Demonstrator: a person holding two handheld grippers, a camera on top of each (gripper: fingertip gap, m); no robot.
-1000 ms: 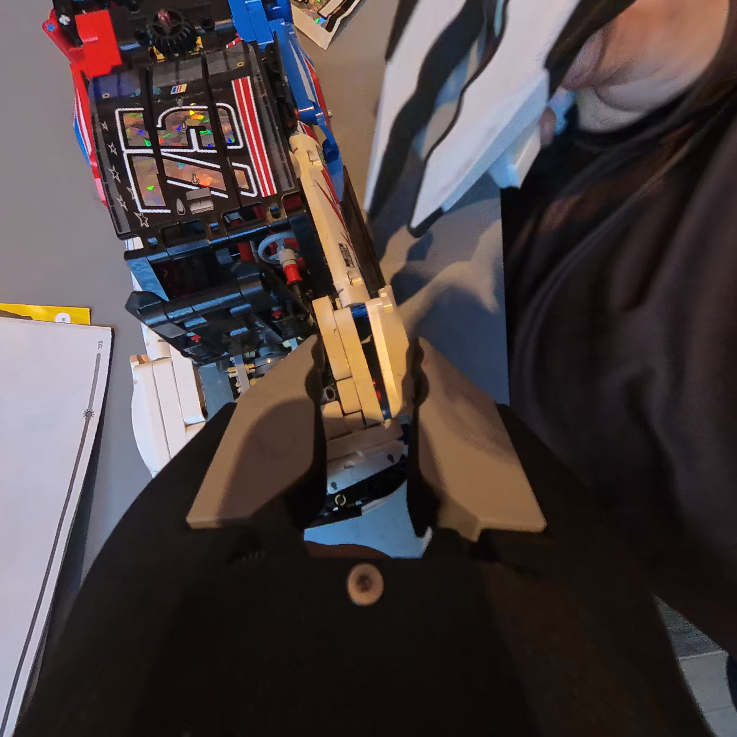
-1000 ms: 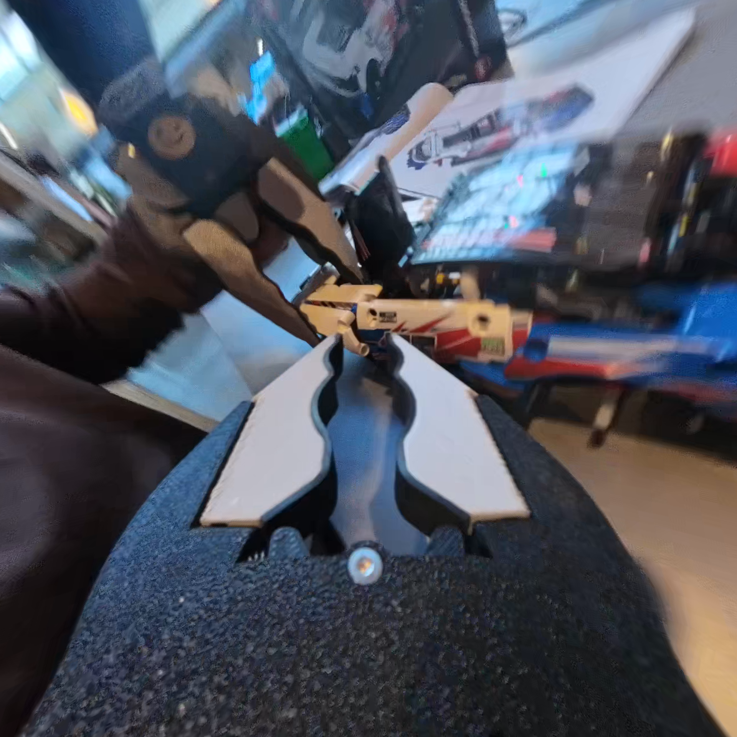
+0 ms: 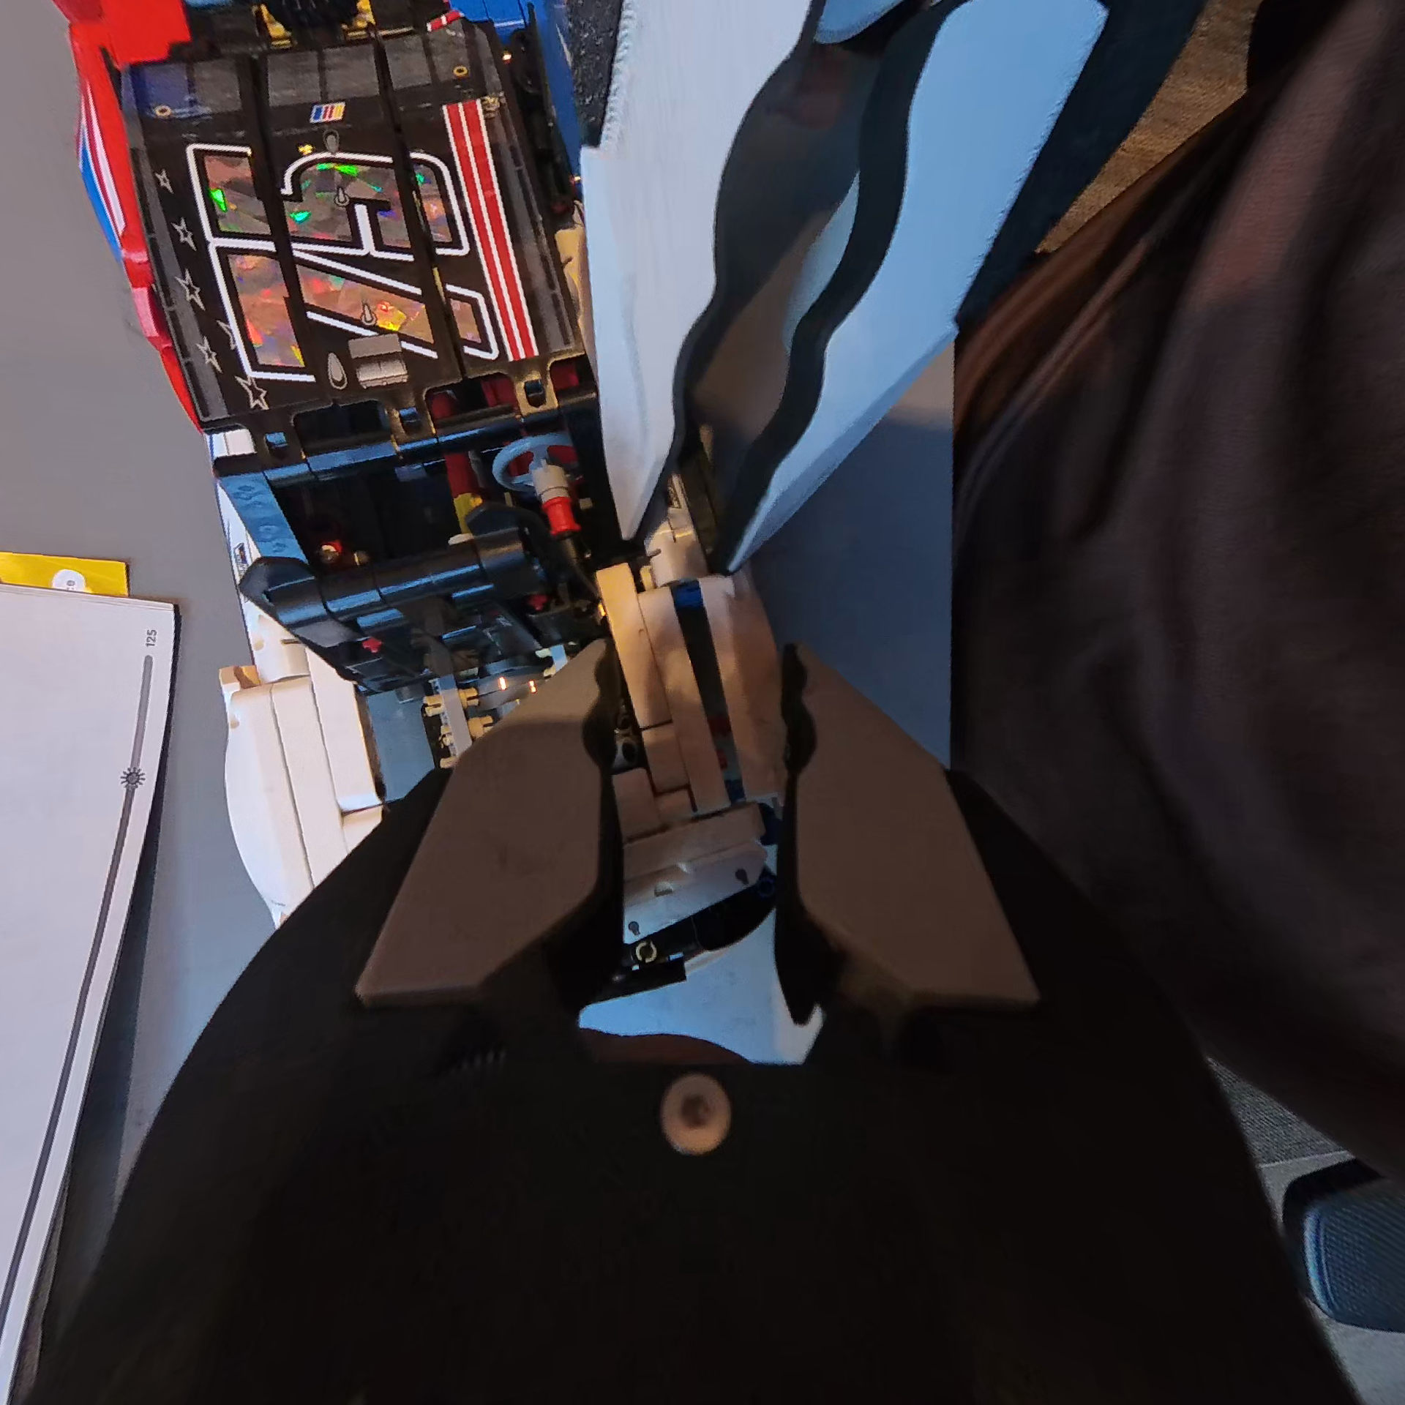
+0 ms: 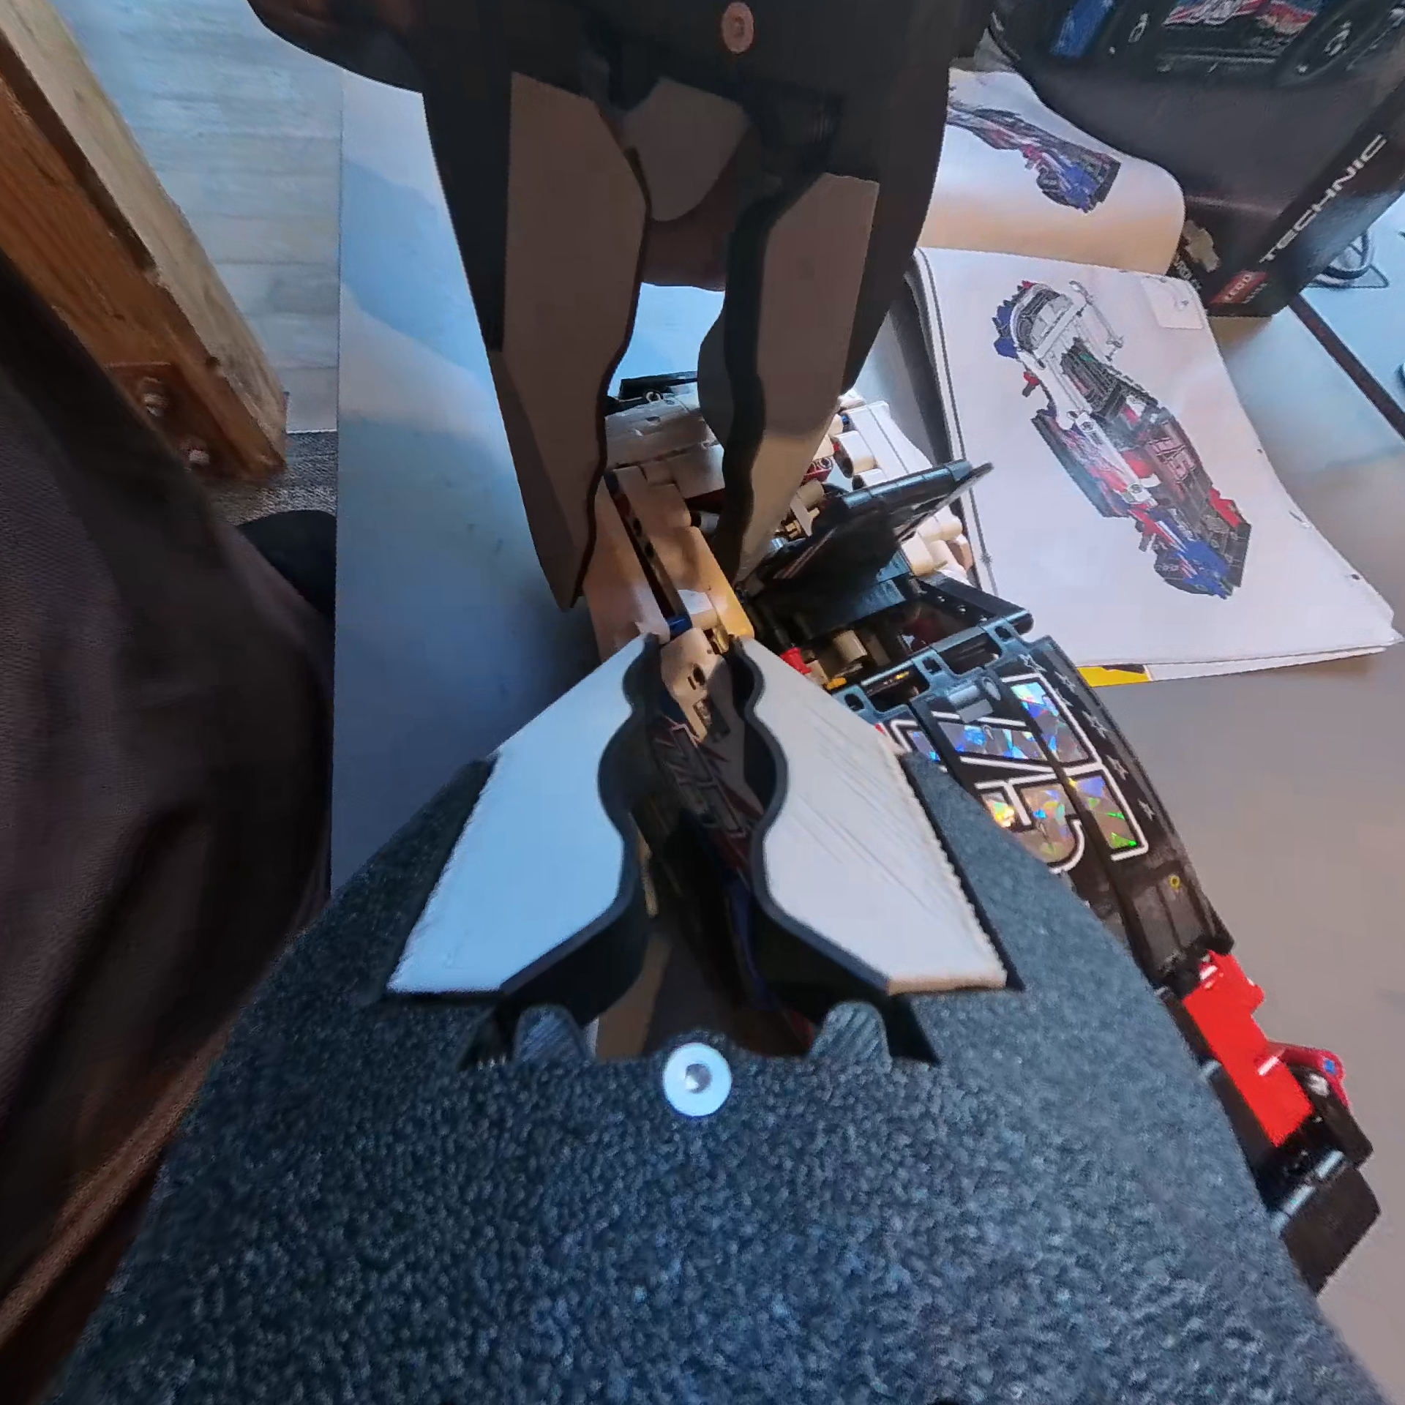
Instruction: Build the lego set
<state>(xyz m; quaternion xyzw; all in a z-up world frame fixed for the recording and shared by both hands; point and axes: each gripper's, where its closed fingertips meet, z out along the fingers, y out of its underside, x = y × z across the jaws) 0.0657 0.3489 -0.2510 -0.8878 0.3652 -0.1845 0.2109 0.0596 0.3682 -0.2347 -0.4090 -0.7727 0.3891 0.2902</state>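
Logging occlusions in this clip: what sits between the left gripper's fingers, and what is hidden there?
The left gripper straddles the white side panel of the lego car. Whether the fingers press it cannot be told; the gripper body hides the panel's lower end.

- left gripper (image 3: 696, 669) is clamped onto the white side panel (image 3: 684, 684), fingers angled down along it
- right gripper (image 4: 688, 646) comes in from the opposite end, tips nearly meeting the left's, jaws pinching the same panel
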